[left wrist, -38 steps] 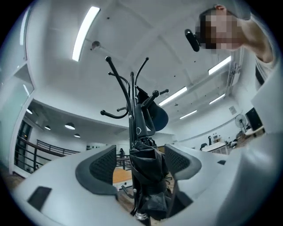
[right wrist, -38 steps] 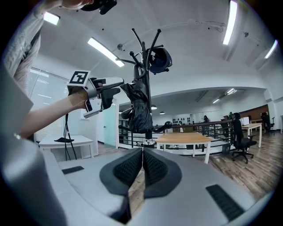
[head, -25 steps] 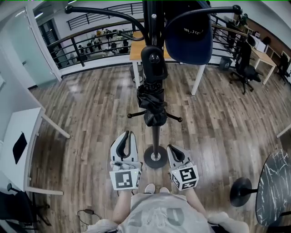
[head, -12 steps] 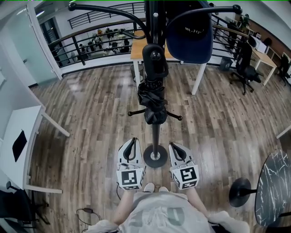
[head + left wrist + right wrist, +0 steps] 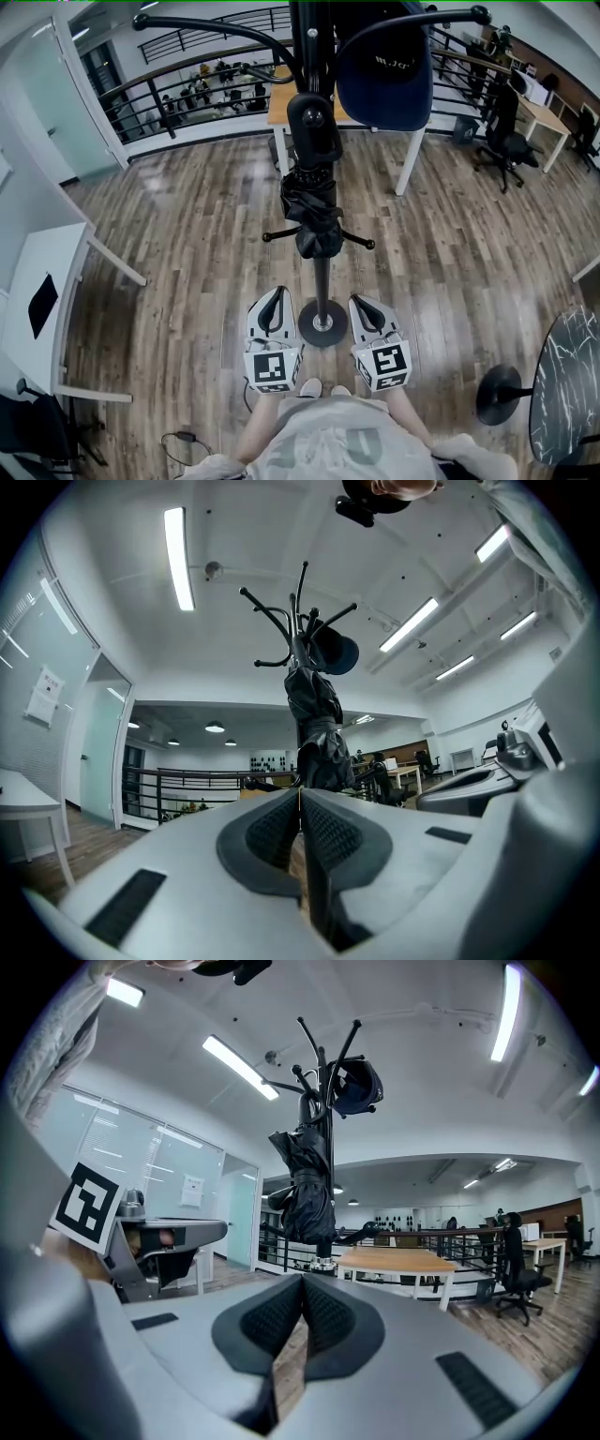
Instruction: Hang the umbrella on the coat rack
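Note:
The black coat rack (image 5: 321,272) stands straight ahead, its round base (image 5: 322,324) on the wooden floor between my two grippers. A folded black umbrella (image 5: 312,211) hangs from it, free of both grippers. A navy cap (image 5: 386,75) sits on an upper hook. My left gripper (image 5: 275,300) is low beside the base; its jaws have just closed the last bit and are shut with nothing between them. My right gripper (image 5: 361,306) is also shut and empty. The umbrella (image 5: 316,726) shows above the left gripper (image 5: 300,797), and the umbrella (image 5: 305,1190) also shows above the right gripper (image 5: 302,1284).
A wooden desk (image 5: 278,105) with white legs stands behind the rack, before a black railing (image 5: 178,80). A white table (image 5: 42,281) is at the left, a round marble table (image 5: 562,384) at the right, and office chairs (image 5: 502,141) at the far right.
The left gripper has dropped lower and nearer to me, level with the right one. The right gripper, rack and umbrella have not moved.

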The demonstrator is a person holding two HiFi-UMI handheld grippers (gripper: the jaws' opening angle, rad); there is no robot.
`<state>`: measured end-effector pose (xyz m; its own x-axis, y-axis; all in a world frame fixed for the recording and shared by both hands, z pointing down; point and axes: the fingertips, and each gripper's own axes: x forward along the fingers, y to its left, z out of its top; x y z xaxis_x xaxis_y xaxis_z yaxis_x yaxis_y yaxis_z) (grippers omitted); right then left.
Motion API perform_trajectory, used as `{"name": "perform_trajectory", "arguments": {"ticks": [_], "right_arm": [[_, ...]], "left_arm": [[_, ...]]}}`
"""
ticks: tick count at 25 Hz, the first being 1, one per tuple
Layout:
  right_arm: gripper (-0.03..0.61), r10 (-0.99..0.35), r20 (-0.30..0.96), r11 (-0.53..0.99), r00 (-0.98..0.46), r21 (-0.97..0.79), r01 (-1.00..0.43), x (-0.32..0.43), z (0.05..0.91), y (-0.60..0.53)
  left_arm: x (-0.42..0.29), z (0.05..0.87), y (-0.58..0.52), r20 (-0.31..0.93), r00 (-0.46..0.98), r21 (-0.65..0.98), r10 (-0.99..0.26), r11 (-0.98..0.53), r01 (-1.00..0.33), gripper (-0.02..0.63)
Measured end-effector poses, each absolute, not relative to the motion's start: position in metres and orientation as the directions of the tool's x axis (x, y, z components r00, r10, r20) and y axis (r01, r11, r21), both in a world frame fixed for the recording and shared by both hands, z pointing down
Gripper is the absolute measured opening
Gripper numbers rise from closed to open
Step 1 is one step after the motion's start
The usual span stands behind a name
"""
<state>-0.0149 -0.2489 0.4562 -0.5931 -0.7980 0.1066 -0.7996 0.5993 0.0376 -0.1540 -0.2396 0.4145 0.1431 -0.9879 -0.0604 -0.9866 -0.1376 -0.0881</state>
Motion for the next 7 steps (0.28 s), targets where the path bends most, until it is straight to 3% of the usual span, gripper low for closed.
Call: {"name": "perform_trajectory", "arguments": {"ticks": [7], "right_arm": [[0.029, -0.795, 0.111, 0.602, -0.596, 0.036, -0.797, -0.0164, 0.4575, -0.2529]], "left_arm": [[-0.1555, 0.4179, -0.246, -0.045, 0.143, -0.086, -0.989, -0.139, -0.987, 0.029]]}}
